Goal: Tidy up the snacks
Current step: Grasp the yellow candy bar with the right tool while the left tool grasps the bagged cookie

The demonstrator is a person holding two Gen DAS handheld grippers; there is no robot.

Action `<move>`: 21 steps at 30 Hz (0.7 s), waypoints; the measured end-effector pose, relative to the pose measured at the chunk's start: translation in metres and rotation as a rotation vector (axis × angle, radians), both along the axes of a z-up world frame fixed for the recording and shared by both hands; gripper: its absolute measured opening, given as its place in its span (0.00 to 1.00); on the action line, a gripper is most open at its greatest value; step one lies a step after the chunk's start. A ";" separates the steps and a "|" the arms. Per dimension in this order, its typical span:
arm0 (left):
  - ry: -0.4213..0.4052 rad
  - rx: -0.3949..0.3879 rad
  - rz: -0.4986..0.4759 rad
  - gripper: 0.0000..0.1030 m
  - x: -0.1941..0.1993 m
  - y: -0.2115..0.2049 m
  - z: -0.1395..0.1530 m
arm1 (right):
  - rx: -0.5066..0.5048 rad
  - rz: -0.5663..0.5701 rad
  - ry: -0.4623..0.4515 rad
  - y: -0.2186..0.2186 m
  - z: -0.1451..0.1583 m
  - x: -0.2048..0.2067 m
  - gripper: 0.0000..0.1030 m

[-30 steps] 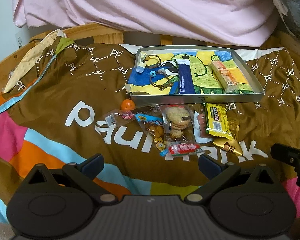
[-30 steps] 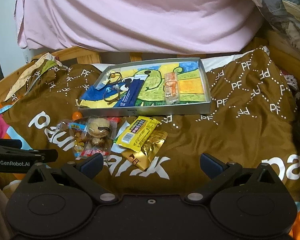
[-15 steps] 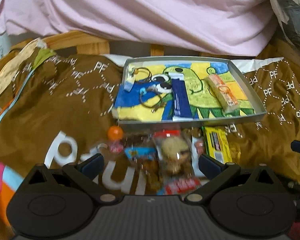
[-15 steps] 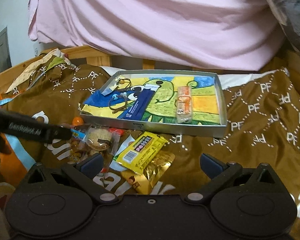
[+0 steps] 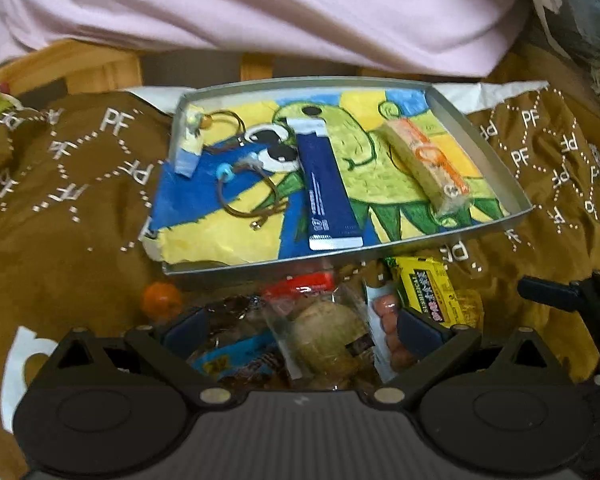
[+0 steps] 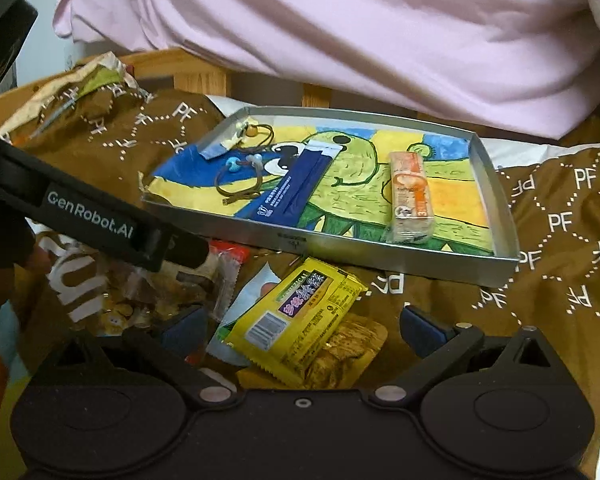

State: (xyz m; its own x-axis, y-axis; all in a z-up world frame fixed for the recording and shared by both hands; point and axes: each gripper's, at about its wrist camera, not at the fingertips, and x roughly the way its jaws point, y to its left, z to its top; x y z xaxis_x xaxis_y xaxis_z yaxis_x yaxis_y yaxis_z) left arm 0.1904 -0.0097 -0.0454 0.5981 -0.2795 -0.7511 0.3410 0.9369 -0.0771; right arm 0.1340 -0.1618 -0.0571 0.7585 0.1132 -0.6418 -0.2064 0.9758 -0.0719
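Change: both grippers are sitting closer to the snack pile than a second ago, the left one now directly over it.
Blanket point(image 6: 560, 216): brown, printed with white "PF" letters, lying under everything.
Tray point(image 5: 476, 136): shallow metal tray resting on the blanket, lined with a green cartoon drawing; it is holding a dark blue packet point(image 5: 326, 184), a pale orange-printed snack bar point(image 6: 410, 196) and a brown cord with beads point(image 5: 244, 188).
Left gripper point(image 5: 300, 328): fingers spread wide, hovering over a clear-wrapped cookie pack point(image 5: 332, 332) just in front of the tray (whether it is touching is unclear).
Right gripper point(image 6: 304, 330): fingers spread wide, straddling the yellow snack packet point(image 6: 300, 316), which is lying on a gold wrapper point(image 6: 348, 352).
Orange ball point(image 5: 162, 300): sitting beside the tray's near left corner.
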 end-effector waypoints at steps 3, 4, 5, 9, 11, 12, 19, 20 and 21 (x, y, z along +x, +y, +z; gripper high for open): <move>0.017 0.010 -0.015 0.99 0.003 -0.004 -0.007 | 0.001 0.002 0.015 0.004 -0.008 0.009 0.94; 0.021 0.013 -0.020 0.99 0.004 -0.005 -0.009 | -0.002 0.002 0.021 0.005 -0.011 0.012 0.93; 0.027 0.017 -0.024 0.99 0.005 -0.006 -0.012 | -0.006 0.003 0.030 0.005 -0.013 0.014 0.91; 0.036 0.038 -0.033 0.93 0.007 -0.006 -0.018 | -0.019 0.007 0.074 0.004 -0.019 0.015 0.80; 0.035 0.045 -0.035 0.89 0.006 -0.006 -0.018 | -0.024 0.001 0.095 0.003 -0.020 0.015 0.72; 0.035 0.037 -0.038 0.87 0.005 -0.006 -0.017 | -0.017 -0.002 0.101 0.002 -0.019 0.014 0.68; 0.053 0.041 -0.062 0.87 0.002 -0.009 -0.016 | 0.015 -0.009 0.112 -0.005 -0.007 0.014 0.69; 0.053 0.044 -0.059 0.87 0.003 -0.009 -0.018 | 0.016 -0.011 0.107 -0.007 -0.005 0.014 0.72; 0.055 0.037 -0.059 0.87 0.003 -0.008 -0.018 | 0.017 -0.011 0.100 -0.009 -0.004 0.015 0.72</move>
